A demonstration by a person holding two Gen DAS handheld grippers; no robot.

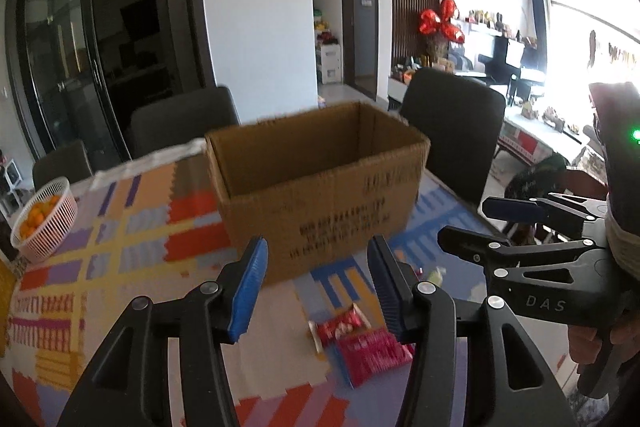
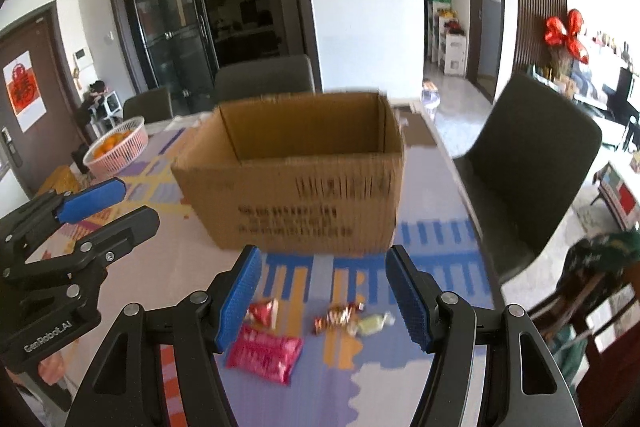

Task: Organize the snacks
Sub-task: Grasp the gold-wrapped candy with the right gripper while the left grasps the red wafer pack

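An open cardboard box (image 1: 320, 183) stands on the table; it also shows in the right wrist view (image 2: 296, 179). In front of it lie a pink snack packet (image 2: 264, 351), a red wrapped snack (image 2: 262, 311), a red-gold candy (image 2: 338, 315) and a pale green candy (image 2: 372, 323). The pink packet (image 1: 374, 353) and red snack (image 1: 340, 327) show in the left wrist view too. My left gripper (image 1: 318, 283) is open and empty above the table, near the box front. My right gripper (image 2: 324, 297) is open and empty above the snacks.
A pink basket of oranges (image 1: 44, 219) sits at the table's left end, also in the right wrist view (image 2: 116, 143). Dark chairs (image 1: 452, 131) stand behind and right of the table (image 2: 440, 359), which has a colourful patterned cloth. The right table edge is close.
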